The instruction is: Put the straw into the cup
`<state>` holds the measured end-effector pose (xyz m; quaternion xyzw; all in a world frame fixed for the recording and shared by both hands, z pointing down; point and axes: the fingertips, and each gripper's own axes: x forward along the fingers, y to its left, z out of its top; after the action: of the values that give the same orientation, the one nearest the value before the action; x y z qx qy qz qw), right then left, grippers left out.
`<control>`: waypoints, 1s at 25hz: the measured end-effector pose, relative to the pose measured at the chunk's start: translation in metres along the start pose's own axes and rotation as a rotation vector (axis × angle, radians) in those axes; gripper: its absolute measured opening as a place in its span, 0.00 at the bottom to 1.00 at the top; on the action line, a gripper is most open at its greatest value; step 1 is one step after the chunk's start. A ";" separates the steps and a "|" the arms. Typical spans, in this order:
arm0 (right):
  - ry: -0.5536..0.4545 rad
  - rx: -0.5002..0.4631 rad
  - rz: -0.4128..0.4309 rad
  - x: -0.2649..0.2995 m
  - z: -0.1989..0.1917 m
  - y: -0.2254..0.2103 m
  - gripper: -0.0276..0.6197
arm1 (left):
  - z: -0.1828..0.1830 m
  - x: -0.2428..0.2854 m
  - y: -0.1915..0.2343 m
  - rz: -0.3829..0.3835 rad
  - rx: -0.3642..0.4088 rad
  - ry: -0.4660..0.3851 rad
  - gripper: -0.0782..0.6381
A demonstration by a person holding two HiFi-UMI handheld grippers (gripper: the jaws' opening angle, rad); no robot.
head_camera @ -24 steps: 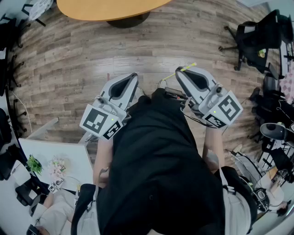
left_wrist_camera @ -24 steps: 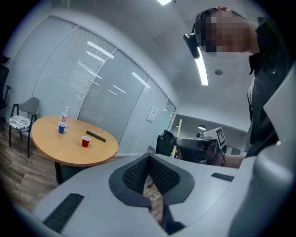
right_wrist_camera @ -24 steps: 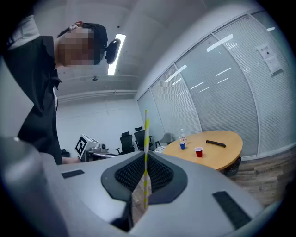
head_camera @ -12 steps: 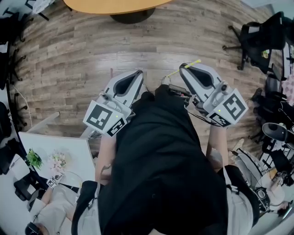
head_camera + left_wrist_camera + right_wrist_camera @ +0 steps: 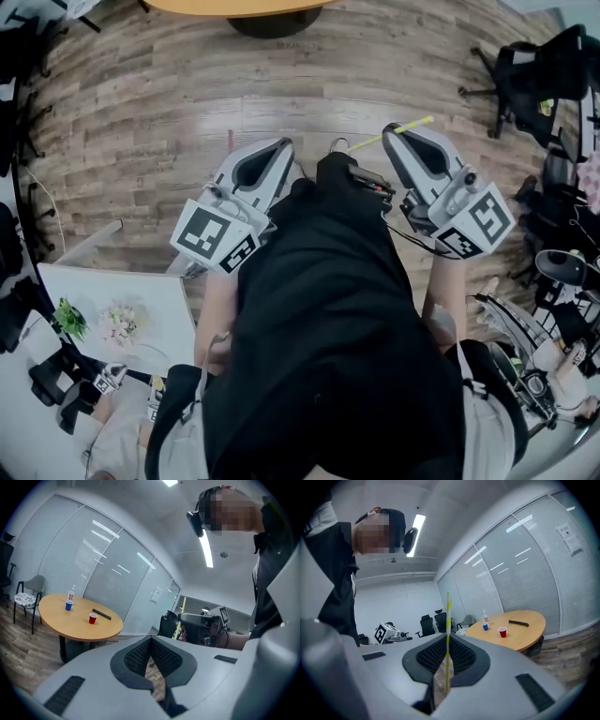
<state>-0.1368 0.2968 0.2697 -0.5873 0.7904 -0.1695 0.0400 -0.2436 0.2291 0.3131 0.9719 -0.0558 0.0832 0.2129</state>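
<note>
A yellow-and-white striped straw (image 5: 448, 634) stands upright between the pads of my right gripper (image 5: 447, 641), which is shut on it. In the head view the straw (image 5: 405, 127) pokes out sideways from the right gripper (image 5: 398, 136), at waist height over the wood floor. My left gripper (image 5: 279, 146) is level beside it, shut and holding nothing (image 5: 151, 641). A red cup (image 5: 502, 632) and a blue cup (image 5: 485, 626) stand on a round wooden table (image 5: 525, 632) some way ahead. The left gripper view also shows the red cup (image 5: 93, 618).
A black bar (image 5: 518, 623) and a bottle (image 5: 484, 617) are on the table. Office chairs (image 5: 525, 75) stand at the right, and more chairs (image 5: 433, 623) line the far wall. A white desk (image 5: 122, 309) with flowers is at my lower left.
In the head view both grippers have drifted slightly right and the table's edge has slid toward the top. The straw stays gripped.
</note>
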 end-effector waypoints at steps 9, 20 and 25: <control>0.022 0.007 -0.060 -0.004 -0.001 -0.033 0.09 | 0.000 0.022 0.011 0.008 -0.010 0.028 0.13; -0.011 -0.001 -0.029 0.017 0.035 -0.106 0.09 | 0.034 0.088 0.027 0.035 0.002 0.029 0.13; -0.035 -0.003 -0.015 0.024 0.054 -0.146 0.09 | 0.052 0.128 0.039 0.058 0.004 0.019 0.13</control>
<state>0.0038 0.2255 0.2683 -0.5959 0.7855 -0.1585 0.0517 -0.1169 0.1621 0.3059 0.9694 -0.0815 0.0988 0.2093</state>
